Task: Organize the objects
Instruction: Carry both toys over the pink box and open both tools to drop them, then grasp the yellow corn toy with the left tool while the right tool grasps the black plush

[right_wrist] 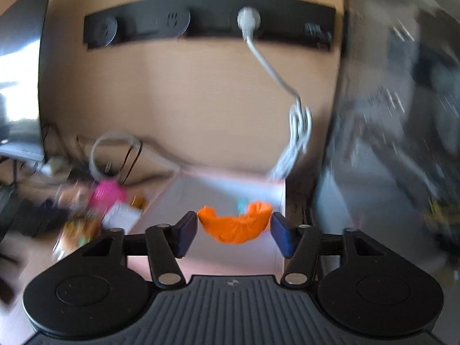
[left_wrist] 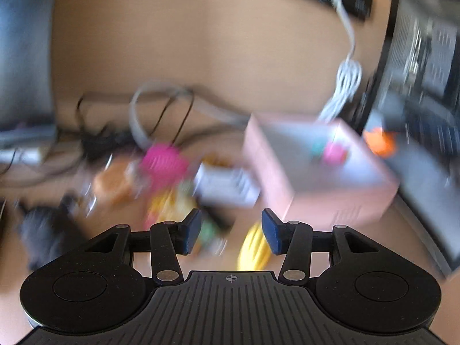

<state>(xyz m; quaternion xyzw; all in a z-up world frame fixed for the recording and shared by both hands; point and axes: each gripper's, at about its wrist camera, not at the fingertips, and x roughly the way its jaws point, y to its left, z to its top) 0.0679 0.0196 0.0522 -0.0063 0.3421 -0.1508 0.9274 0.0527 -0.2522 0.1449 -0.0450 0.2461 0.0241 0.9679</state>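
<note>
Over the open pink cardboard box (right_wrist: 230, 184), the right gripper (right_wrist: 234, 231) pinches a crumpled orange cup-shaped object (right_wrist: 234, 227) between its blue pads, while the left gripper (left_wrist: 231, 231) hangs spread and empty above blurred clutter, a pink ribbed ball (left_wrist: 164, 162) and yellow toy (left_wrist: 254, 248) beside the box on the wooden desk (left_wrist: 201, 57)

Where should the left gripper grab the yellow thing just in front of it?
Judging through the blur, across its narrow width, coming straight down from above. The yellow thing lies low on the desk, elongated toward the left gripper, whose jaws are open and empty. The pink box stands close on the right, so a side approach looks cramped.
</note>
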